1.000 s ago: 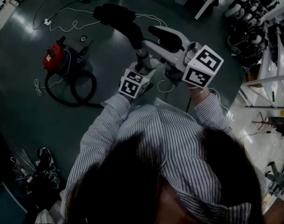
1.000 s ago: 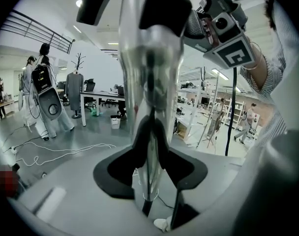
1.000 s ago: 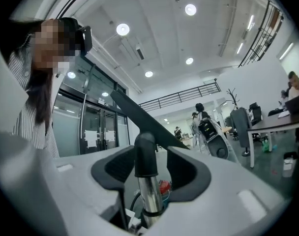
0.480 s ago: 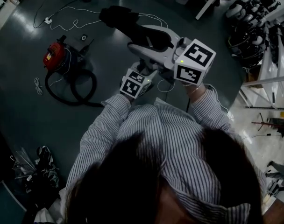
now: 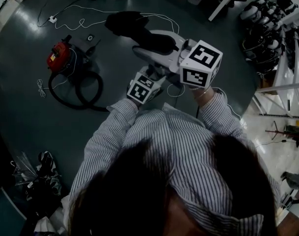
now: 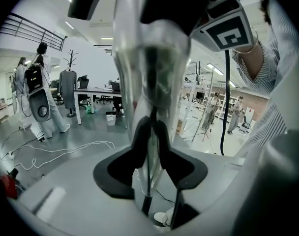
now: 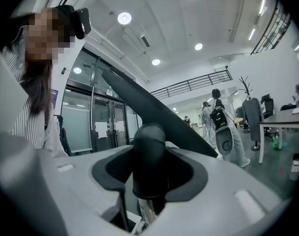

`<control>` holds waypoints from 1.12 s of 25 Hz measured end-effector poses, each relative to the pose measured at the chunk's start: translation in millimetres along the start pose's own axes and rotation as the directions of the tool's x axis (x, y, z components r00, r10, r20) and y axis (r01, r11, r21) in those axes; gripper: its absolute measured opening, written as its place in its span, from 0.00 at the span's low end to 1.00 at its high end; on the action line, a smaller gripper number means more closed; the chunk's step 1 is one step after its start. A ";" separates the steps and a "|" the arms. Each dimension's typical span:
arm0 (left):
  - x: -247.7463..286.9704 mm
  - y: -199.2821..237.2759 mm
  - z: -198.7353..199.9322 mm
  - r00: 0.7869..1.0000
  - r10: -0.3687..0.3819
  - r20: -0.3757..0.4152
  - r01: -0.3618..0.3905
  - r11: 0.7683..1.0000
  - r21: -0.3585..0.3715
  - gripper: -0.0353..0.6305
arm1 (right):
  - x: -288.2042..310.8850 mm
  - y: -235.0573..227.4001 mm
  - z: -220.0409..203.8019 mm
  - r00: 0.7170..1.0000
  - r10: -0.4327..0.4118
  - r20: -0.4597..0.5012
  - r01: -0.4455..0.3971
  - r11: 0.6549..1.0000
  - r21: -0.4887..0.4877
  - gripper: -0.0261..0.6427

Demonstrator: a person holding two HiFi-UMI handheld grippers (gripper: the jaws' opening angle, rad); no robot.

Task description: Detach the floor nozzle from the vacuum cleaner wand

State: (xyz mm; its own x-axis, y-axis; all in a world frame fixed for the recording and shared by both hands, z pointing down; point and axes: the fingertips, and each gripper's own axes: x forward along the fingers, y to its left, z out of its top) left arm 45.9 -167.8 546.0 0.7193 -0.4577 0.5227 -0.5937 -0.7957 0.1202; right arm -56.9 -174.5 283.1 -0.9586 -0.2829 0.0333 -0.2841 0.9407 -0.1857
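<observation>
The black floor nozzle [image 5: 126, 23] is held up off the floor in front of me. Its round neck [image 7: 148, 146] fills the gap between the pads of my right gripper [image 7: 149, 167], whose jaws are closing on it; the flat nozzle body [image 7: 154, 111] slants up beyond. In the head view the right gripper [image 5: 148, 39] reaches left from its marker cube. My left gripper [image 6: 150, 128] is shut on the shiny metal wand [image 6: 149, 58], which rises straight past its camera. In the head view the left gripper [image 5: 152, 67] sits just below the right one, and the wand is mostly hidden.
A red canister vacuum [image 5: 58, 58] with a looped black hose [image 5: 76, 91] lies on the grey floor at left. White cables [image 5: 80, 10] trail at the back. Racks [image 5: 267, 38] stand at right, bags [image 5: 36, 181] at lower left. People [image 6: 41, 97] stand further off.
My right gripper has moved left in the head view, and its jaws now sit around the nozzle's neck. The left gripper has stayed almost still.
</observation>
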 end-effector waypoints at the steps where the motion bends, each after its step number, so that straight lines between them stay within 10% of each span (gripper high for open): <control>1: -0.2 0.1 0.1 1.000 -0.001 -0.002 0.001 1.000 0.001 0.32 | -0.3 -0.6 -0.1 1.000 0.000 -0.003 0.000 1.000 -0.004 0.31; 28: -15.1 -26.6 4.2 0.986 -0.144 0.087 0.145 0.989 -0.004 0.32 | -40.9 -19.3 13.4 0.996 0.070 -0.046 -0.069 0.998 0.012 0.30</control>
State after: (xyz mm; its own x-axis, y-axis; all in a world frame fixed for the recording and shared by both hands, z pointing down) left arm 52.3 -141.4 531.4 0.8259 -0.3713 0.4242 -0.4848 -0.8518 0.1984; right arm -11.9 -183.5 272.2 -0.9760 -0.2077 0.0657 -0.2167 0.9556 -0.1994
